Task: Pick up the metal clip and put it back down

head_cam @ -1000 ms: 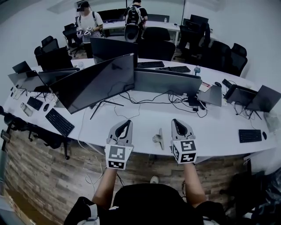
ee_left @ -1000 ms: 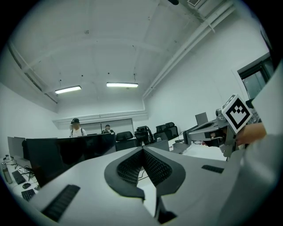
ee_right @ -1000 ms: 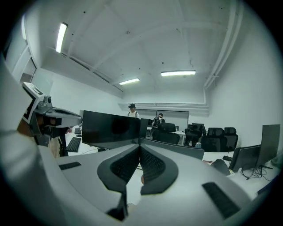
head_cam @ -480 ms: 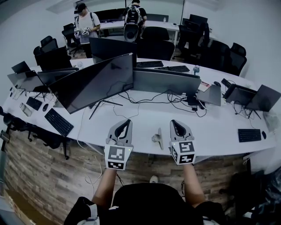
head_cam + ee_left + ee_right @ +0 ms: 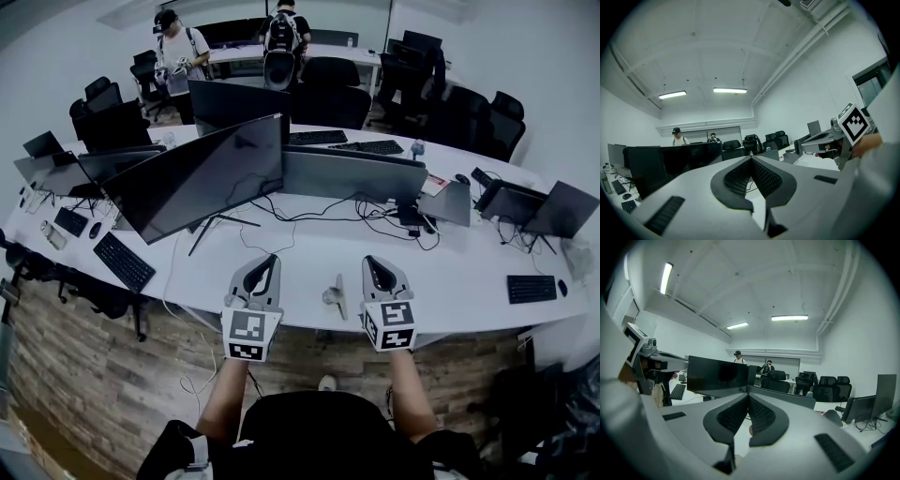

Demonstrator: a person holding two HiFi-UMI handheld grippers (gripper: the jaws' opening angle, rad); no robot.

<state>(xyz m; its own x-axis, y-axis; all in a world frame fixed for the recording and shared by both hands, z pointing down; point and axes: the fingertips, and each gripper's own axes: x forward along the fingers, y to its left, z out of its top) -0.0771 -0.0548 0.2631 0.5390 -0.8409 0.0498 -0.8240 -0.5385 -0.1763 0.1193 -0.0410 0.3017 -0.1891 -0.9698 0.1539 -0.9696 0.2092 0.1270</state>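
Nothing has moved: my left gripper [image 5: 270,261] and right gripper [image 5: 373,262] hover pressed together, empty, metal clip [image 5: 334,296] lying between them, pickup not begun

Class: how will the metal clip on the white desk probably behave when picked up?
The metal clip looks small and thin, so it is probably light and stiff. Its bare metal may slip between jaws. It looks flattish where it lies on the desk, so rolling seems unlikely.

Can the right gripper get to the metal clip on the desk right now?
Probably yes. The metal clip lies on the desk just beside the right gripper, with nothing between them. The gripper's jaws are shut, so they would have to open first.
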